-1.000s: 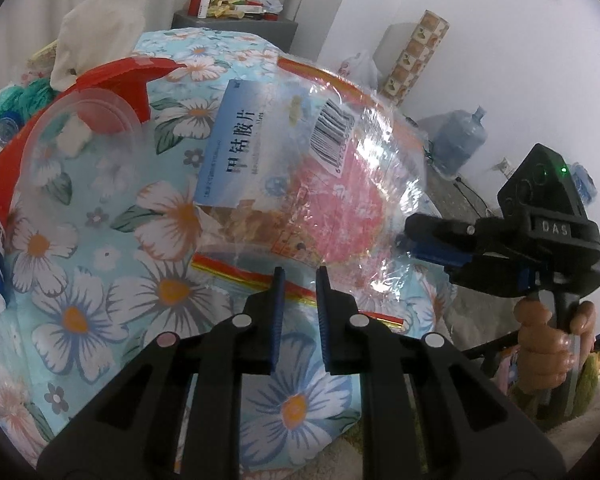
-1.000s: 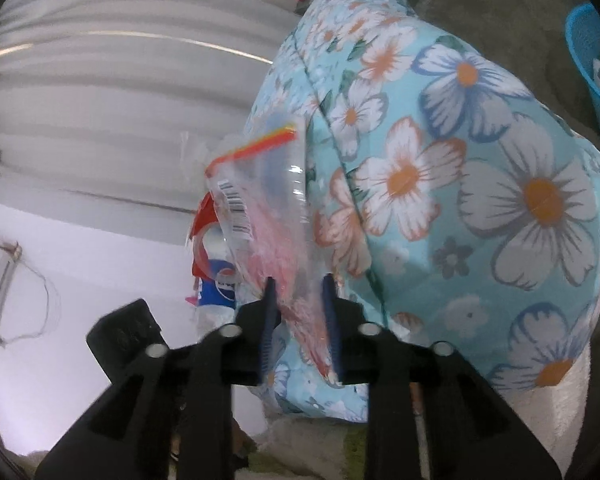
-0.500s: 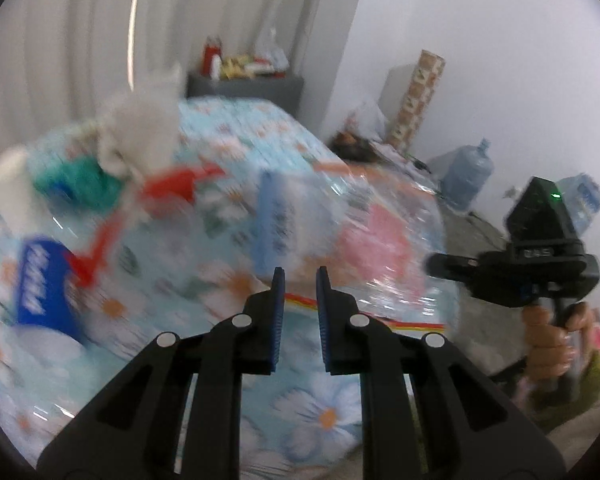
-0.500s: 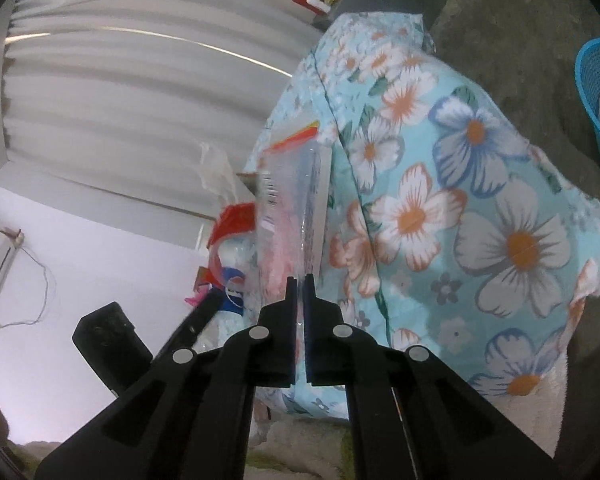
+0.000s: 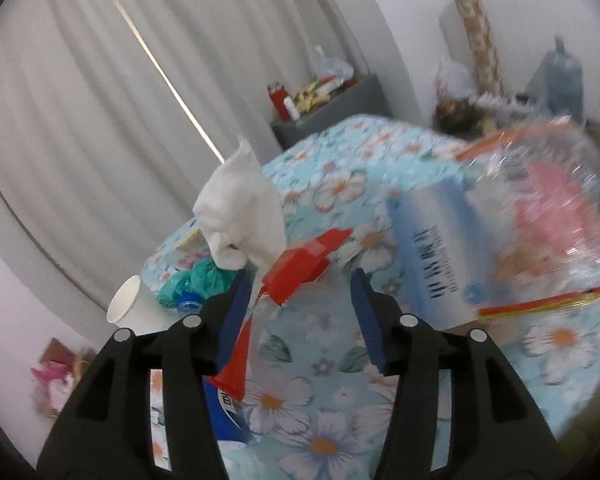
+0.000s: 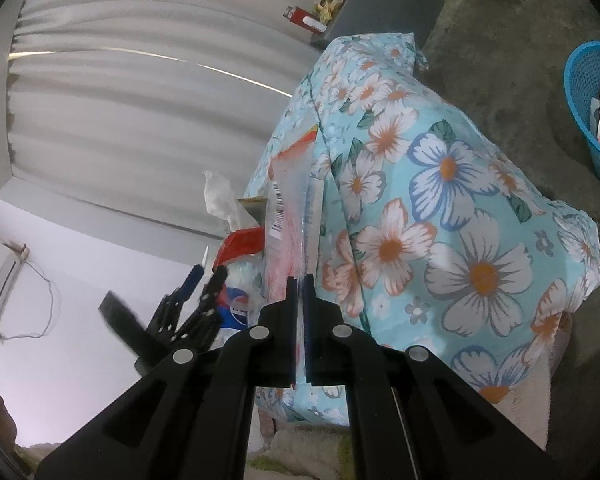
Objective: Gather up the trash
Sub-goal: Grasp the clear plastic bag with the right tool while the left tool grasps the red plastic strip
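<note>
From my left tongs, whose jaws are opening with nothing between them, the clear plastic bag at three o'clock is smeared by motion, its printing unreadable, and the picture's edge cuts it off. The blue packet at seven o'clock hides behind my own finger. From my right tongs, clamped on that bag, its contents show only edge-on. At three o'clock the blue basket is cropped, and its contents are too small to tell
</note>
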Demonstrator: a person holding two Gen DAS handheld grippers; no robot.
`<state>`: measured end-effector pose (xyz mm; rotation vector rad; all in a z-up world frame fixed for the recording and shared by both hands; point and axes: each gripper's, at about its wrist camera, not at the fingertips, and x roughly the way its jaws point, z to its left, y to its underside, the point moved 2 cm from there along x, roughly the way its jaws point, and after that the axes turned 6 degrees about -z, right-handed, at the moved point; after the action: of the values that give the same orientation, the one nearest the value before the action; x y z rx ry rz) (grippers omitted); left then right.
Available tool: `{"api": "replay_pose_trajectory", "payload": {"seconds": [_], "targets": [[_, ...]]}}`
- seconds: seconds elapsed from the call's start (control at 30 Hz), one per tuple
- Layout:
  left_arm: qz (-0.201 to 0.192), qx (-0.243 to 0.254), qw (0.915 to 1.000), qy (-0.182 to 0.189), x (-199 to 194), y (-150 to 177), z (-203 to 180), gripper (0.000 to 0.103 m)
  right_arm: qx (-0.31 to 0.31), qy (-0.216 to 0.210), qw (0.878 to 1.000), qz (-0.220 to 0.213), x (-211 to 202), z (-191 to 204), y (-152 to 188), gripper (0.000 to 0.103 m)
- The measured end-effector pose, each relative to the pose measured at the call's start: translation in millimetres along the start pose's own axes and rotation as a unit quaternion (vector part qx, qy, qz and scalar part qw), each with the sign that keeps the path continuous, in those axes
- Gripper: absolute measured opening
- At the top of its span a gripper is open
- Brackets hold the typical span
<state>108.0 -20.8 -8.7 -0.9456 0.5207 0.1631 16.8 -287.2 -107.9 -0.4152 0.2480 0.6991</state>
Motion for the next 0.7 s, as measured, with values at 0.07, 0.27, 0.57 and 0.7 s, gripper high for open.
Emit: {"api": "replay_pose_trajectory", "payload": {"seconds": [0.07,0.27,0.57,0.7], "targets": [[0.012,0.002,0.9999,-0.010,11.2,1.3,0.5,0.049,0.000,-0.001,1.000,0.001,0.2,-1.0,0.4,0.003],[0.027,-0.010,0.9994,-0.021,31.0,-0.7,11.1,0.042,0.005,-0.002,1.000,0.002,1.9,-5.4,0.3,0.003],[0.018,-0.036,0.9989,-0.023,32.7,0.5,22.1,0.008,0.003,-0.002,1.000,0.002,4.4,-5.9,1.0,0.003],[0.001,-0.052,0.9983,-0.026,24.7,-1.3,26.5,0.007,0.002,-0.002,1.000,0.002,4.5,-4.9,1.6,0.003]]}}
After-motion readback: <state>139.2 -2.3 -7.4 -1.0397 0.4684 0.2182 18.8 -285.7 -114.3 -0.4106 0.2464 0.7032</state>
